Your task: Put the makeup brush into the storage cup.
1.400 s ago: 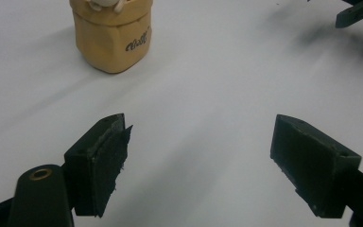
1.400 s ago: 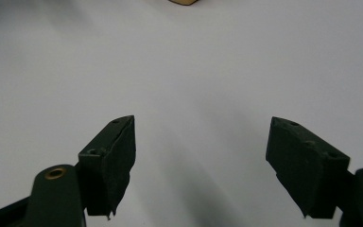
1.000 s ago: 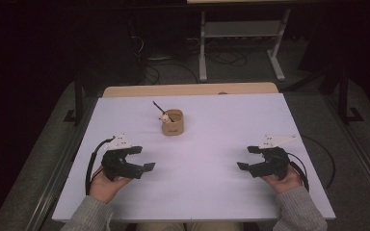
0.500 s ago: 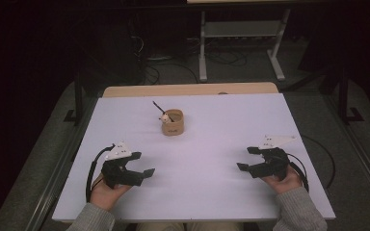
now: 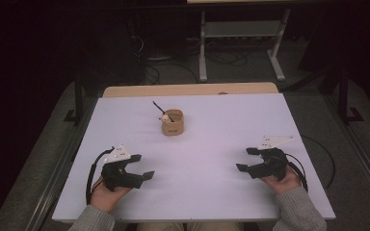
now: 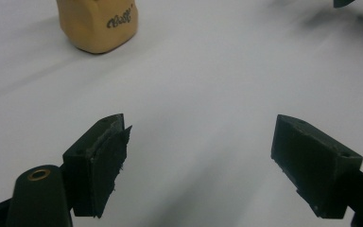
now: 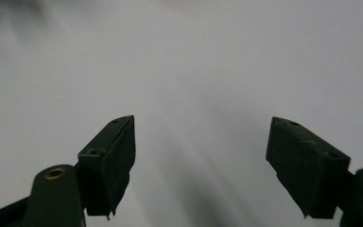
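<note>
Tan cup (image 6: pixel 97 23), script label unreadable; left tool (image 5: pixel 142 166), right tool (image 5: pixel 246 159) both wide, empty.

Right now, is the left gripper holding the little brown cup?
No, the left gripper is open and empty, well short of the cup farther up the table.

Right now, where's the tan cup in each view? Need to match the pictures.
High view: the tan cup stands left of centre on the far half of the white table, a dark stick leaning out of it.
Left gripper view: top left, cut by the upper edge, beyond the open left tool.
Right gripper view: not in it.
Shared landmark: the white table top.
</note>
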Action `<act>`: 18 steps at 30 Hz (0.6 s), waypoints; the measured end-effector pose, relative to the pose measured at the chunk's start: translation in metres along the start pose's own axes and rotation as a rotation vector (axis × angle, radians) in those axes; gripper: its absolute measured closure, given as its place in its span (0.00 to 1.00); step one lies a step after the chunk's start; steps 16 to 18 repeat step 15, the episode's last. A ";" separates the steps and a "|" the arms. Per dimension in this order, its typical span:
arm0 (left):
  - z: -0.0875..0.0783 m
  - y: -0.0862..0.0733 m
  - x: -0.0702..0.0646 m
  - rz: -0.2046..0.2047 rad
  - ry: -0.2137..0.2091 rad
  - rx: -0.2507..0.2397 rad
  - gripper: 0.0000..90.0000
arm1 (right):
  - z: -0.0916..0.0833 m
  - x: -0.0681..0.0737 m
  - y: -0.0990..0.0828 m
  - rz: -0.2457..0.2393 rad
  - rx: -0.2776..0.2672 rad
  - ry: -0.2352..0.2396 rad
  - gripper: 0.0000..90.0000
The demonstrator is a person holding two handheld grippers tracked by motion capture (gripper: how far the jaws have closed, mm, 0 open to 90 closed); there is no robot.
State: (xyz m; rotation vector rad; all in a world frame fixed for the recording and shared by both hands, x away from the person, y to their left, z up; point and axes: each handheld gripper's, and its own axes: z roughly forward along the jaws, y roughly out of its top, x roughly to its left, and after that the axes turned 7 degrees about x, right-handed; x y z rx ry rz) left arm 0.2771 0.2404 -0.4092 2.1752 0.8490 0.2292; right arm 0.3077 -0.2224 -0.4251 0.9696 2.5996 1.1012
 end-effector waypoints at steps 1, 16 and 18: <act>0.000 0.000 0.000 0.000 0.000 0.000 0.20 | 0.000 0.000 0.000 0.000 0.000 0.000 0.26; 0.004 -0.001 0.002 0.014 0.019 0.012 0.20 | 0.004 0.001 0.000 -0.001 0.015 0.005 0.26; 0.004 -0.001 0.002 0.014 0.019 0.012 0.20 | 0.004 0.001 0.000 -0.001 0.015 0.005 0.26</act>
